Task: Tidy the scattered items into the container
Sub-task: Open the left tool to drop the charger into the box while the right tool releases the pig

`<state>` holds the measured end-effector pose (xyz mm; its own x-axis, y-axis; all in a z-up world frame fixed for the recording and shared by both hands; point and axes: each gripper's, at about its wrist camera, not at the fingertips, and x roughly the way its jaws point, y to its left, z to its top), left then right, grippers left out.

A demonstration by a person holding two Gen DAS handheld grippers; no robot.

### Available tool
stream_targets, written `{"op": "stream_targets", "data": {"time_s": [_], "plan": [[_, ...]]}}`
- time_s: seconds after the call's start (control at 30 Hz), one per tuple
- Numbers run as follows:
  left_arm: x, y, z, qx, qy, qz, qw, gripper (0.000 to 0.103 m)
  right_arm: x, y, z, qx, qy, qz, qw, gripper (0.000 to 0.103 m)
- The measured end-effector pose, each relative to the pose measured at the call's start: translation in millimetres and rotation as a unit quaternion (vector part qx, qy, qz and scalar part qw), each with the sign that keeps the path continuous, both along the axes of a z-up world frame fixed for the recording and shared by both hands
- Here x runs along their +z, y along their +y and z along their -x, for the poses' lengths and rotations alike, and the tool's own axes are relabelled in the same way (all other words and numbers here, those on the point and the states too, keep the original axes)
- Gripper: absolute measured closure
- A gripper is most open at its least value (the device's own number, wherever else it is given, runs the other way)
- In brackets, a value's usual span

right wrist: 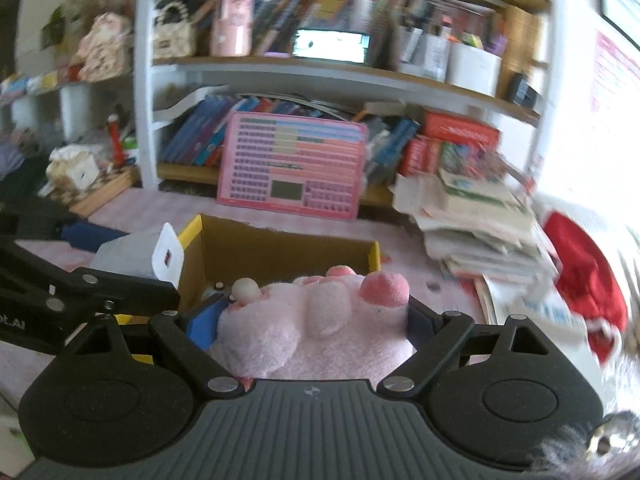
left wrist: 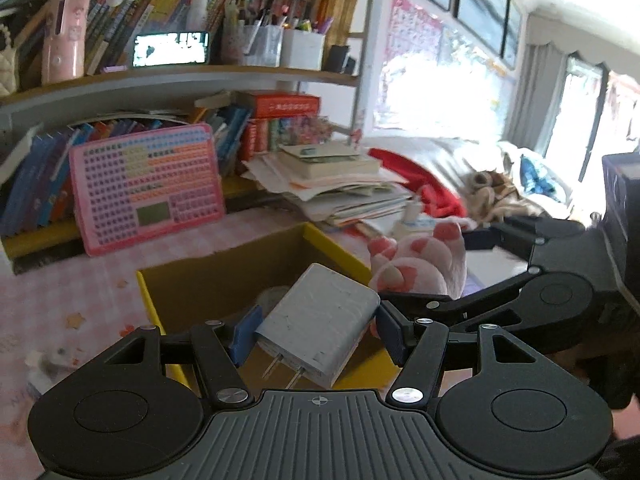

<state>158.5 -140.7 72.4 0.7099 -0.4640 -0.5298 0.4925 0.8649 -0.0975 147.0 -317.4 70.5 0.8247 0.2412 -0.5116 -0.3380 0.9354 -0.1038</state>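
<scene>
My left gripper [left wrist: 316,334] is shut on a white plug charger [left wrist: 320,324], prongs toward the camera, held over the open cardboard box [left wrist: 224,276] with yellow rim. My right gripper [right wrist: 316,320] is shut on a pink plush paw [right wrist: 312,328], held at the box's near edge [right wrist: 280,250]. In the left wrist view the plush paw [left wrist: 420,264] and right gripper [left wrist: 520,272] are to the right of the box. In the right wrist view the charger [right wrist: 140,256] and left gripper [right wrist: 80,280] are at the box's left corner. Small items lie inside the box, blurred.
A pink chart board [left wrist: 146,188] leans on the bookshelf behind the box. A pile of books and papers [left wrist: 344,184] sits right of it. A red cloth [right wrist: 584,276] lies at the far right. The desk has a pink checked cover [left wrist: 60,300].
</scene>
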Motion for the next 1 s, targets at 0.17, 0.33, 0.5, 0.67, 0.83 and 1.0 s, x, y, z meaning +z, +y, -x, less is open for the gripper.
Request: {"op": "stream_targets", "data": {"time_s": [0.17, 0.33, 0.5, 0.67, 0.83, 1.0], "plan": [[-16.2, -12.8, -26.7, 0.031, 0.013, -0.042, 0.9985, 0.041, -21.4, 14.2, -39.0, 0.046, 0.004, 0.049, 0.998, 0.014], [-36.9, -18.4, -43.1, 0.047, 0.034, -0.077, 0.9954, 0.041, -52.4, 26.5, -70.6, 0.099, 0.049, 0.089, 0.990, 0.014], [-53.0, -19.4, -54.3, 0.055, 0.062, -0.086, 0.9928, 0.041, -71.4, 30.8, -90.1, 0.138, 0.099, 0.106, 0.980, 0.013], [-63.4, -10.8, -62.2, 0.067, 0.093, -0.073, 0.9907, 0.041, -73.7, 23.4, -103.1, 0.151, 0.141, 0.083, 0.975, 0.012], [-70.2, -4.7, -66.1, 0.070, 0.118, -0.046, 0.9895, 0.040, -78.2, 16.5, -107.6, 0.155, 0.166, 0.052, 0.972, 0.010], [-70.2, -5.7, -61.8, 0.075, 0.110, -0.053, 0.9897, 0.036, -77.1, 16.0, -108.4, 0.157, 0.167, 0.050, 0.972, 0.010]]}}
